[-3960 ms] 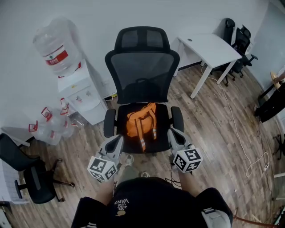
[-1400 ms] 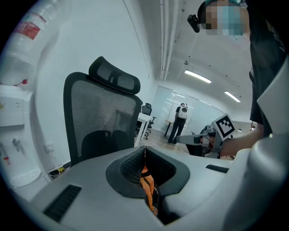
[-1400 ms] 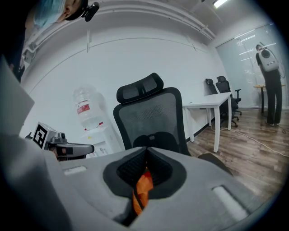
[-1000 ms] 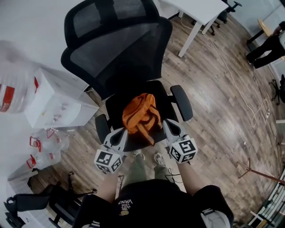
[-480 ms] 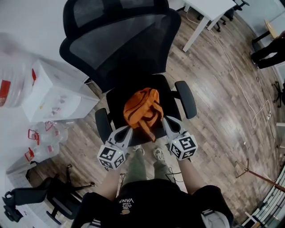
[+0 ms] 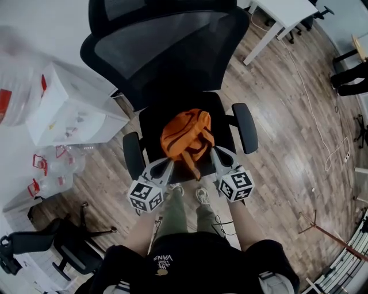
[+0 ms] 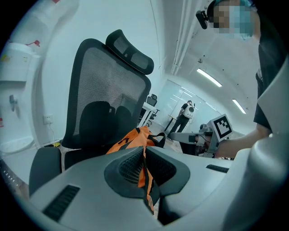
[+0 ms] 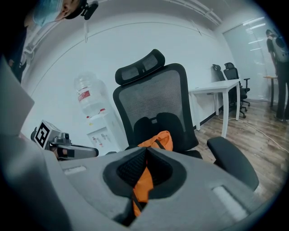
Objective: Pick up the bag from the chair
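Note:
The orange bag [image 6: 185, 135] sits bunched up over the black seat [image 6: 152, 123] of the office chair, a strap dangling at the front; whether its bottom rests on the seat I cannot tell. My left gripper [image 6: 170, 163] is shut at the bag's lower left edge, my right gripper [image 6: 213, 150] shut at its right edge. In the left gripper view, my left gripper [image 7: 144, 155] pinches an orange strip of the bag [image 7: 128, 140] between its jaws. The right gripper [image 8: 146, 155] likewise has orange fabric from the bag [image 8: 158, 140] caught between its jaws.
The chair's mesh back [image 6: 167, 51] rises behind the bag, with armrests at the left [image 6: 133, 155] and right [image 6: 245, 127]. A water dispenser [image 6: 63, 109] and spare bottles [image 6: 52, 166] stand left. A white desk [image 6: 276, 11] is far right, a cable [image 6: 328, 149] lies on the wood floor.
Both grippers, still shut on the bag, have come down a little toward the seat with it. The head view has shifted slightly.

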Motion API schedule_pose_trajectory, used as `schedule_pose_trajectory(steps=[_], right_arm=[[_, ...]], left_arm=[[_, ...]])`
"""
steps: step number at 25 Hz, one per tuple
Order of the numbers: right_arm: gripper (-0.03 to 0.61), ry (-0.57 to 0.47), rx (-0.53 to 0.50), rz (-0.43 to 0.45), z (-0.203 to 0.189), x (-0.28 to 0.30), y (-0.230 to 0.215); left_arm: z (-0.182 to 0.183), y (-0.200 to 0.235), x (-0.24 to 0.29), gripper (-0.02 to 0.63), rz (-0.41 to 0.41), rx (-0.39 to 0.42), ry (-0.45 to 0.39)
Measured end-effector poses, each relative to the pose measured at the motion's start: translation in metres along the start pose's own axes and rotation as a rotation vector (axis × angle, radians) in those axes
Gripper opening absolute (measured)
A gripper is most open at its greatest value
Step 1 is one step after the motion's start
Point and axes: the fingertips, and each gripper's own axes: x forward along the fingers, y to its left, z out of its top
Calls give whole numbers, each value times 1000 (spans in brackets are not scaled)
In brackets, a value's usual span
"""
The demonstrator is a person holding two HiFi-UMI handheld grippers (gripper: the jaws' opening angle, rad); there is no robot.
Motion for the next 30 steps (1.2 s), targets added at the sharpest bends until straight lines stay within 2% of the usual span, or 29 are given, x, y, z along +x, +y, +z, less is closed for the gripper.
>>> schedule_pose_trajectory(steps=[3, 4, 5, 8, 10, 11, 14, 23, 26, 30], right_arm=[[4, 21, -4, -4, -7, 4, -5], [65, 31, -4, -3, -10, 7, -6], [98, 42, -5, -1, -13, 9, -7], [100, 62, -17, 2, -18, 14, -10], [109, 72, -26, 1, -20, 17, -12], [131, 78, -29, 0, -21, 18, -13], [152, 103, -44, -4, -25, 23, -17], [220, 185, -125, 2, -40, 44, -32], [224, 183, -132, 6, -40, 50, -35], [235, 191, -148, 21, -40, 56, -37]], left_arm=[[-7, 2, 1, 9, 12, -15, 8], [-10, 3, 2, 11, 16, -21, 10], [-13, 5, 2, 11, 21, -28, 10], [-20, 9, 1, 20, 35, -55, 8], [-26, 12, 2, 79, 41, -82, 14], [-29, 13, 2, 137, 42, -96, 17], [-37, 13, 4, 172, 36, -122, 27], [-59, 1, 23, 218, -31, -145, 75], [-63, 3, 28, 219, -18, -156, 72], [-64, 9, 23, 227, 44, -178, 42]])
